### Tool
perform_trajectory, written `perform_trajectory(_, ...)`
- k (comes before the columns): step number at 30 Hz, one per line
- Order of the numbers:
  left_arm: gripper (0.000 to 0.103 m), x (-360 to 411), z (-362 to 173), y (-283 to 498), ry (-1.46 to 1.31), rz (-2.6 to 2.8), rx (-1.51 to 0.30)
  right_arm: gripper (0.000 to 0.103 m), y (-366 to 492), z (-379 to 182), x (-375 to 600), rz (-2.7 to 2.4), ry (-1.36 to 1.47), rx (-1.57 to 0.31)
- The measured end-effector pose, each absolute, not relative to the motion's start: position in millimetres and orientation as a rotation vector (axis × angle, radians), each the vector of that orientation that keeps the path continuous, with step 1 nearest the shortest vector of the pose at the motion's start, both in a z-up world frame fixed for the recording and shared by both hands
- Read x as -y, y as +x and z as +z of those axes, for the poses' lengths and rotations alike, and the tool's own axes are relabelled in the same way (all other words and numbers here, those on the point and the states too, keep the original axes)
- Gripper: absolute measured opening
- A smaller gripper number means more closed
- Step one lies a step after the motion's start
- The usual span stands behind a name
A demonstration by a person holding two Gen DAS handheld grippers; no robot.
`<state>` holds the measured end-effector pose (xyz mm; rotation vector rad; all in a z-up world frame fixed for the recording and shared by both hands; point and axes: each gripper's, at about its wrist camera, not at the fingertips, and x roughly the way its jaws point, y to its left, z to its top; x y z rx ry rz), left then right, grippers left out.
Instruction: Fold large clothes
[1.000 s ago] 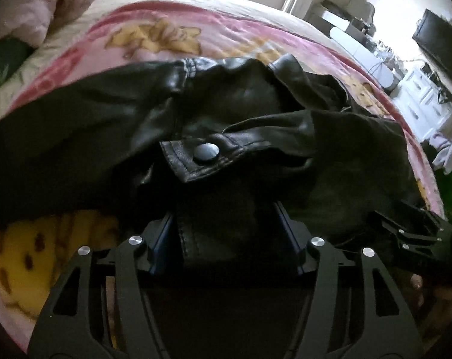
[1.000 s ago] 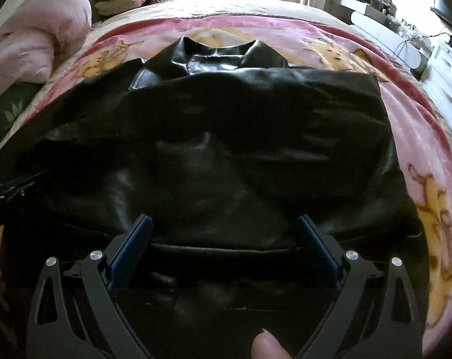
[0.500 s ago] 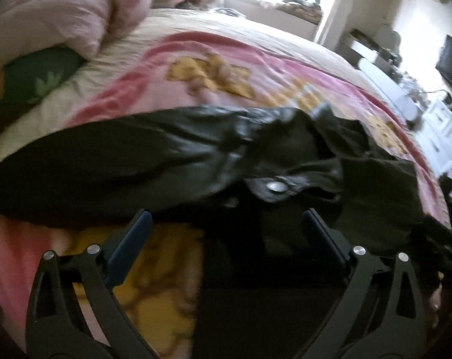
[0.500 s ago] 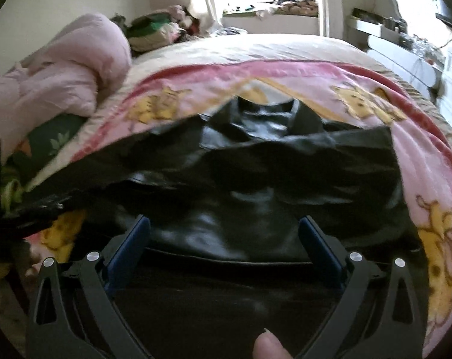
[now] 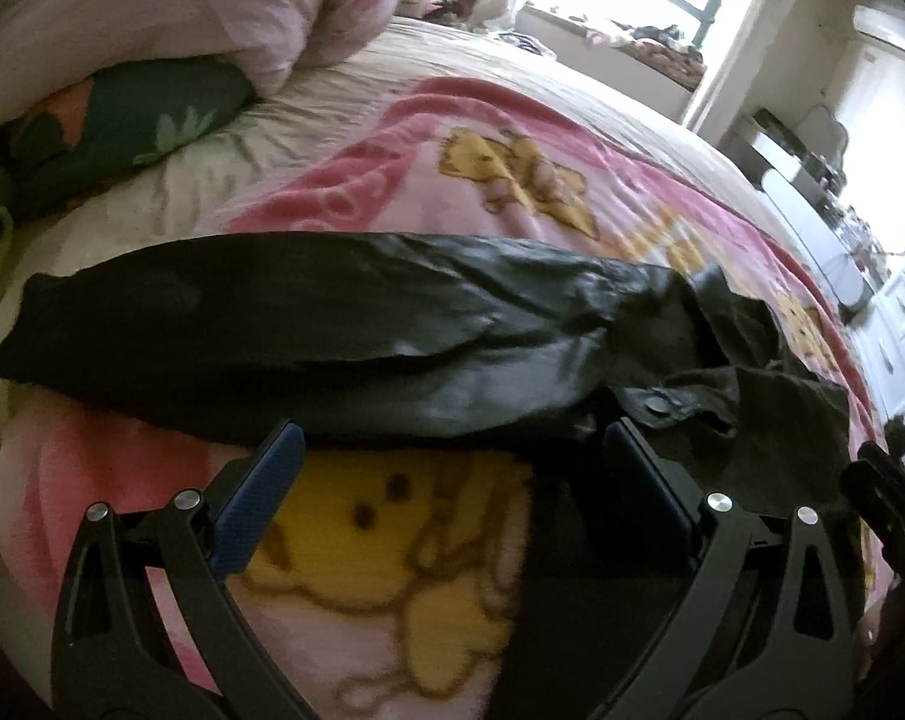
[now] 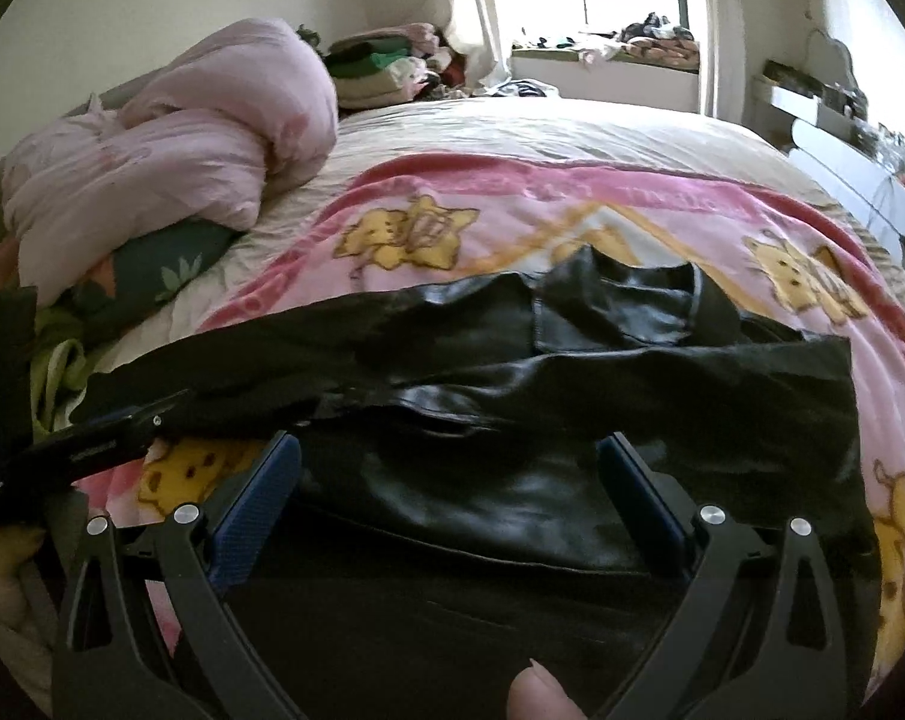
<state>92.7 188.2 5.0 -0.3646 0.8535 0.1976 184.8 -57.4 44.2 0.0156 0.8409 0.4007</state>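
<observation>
We find both tongs wide and empty: left gripper (image 5: pixel 449 468), right gripper (image 6: pixel 449 468). Beyond them the black jacket (image 6: pixel 512 396) lies on the pink blanket (image 6: pixel 512 204), bottom folded up, one sleeve (image 5: pixel 272 324) still outstretched. We judge folding partly done.

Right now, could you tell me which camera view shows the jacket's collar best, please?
The right wrist view: the collar of the black jacket faces the camera, spread at the far edge against the pink blanket. The left wrist view sees the jacket side-on, with the collar area a rumpled dark edge.
</observation>
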Motion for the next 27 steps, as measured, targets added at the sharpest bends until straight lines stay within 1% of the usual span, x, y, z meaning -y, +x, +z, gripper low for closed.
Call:
perform_trajectory(16, 0.094, -273, -1, 54, -0.495, 0.416, -0.809, 0.099, 179, 43, -31, 0.53, -0.094, -0.841)
perform_trajectory(27, 0.094, -344, -40, 38, -0.785, 0.508, -0.797, 0.099, 173, 33, -68, 0.573, -0.114, -0.859)
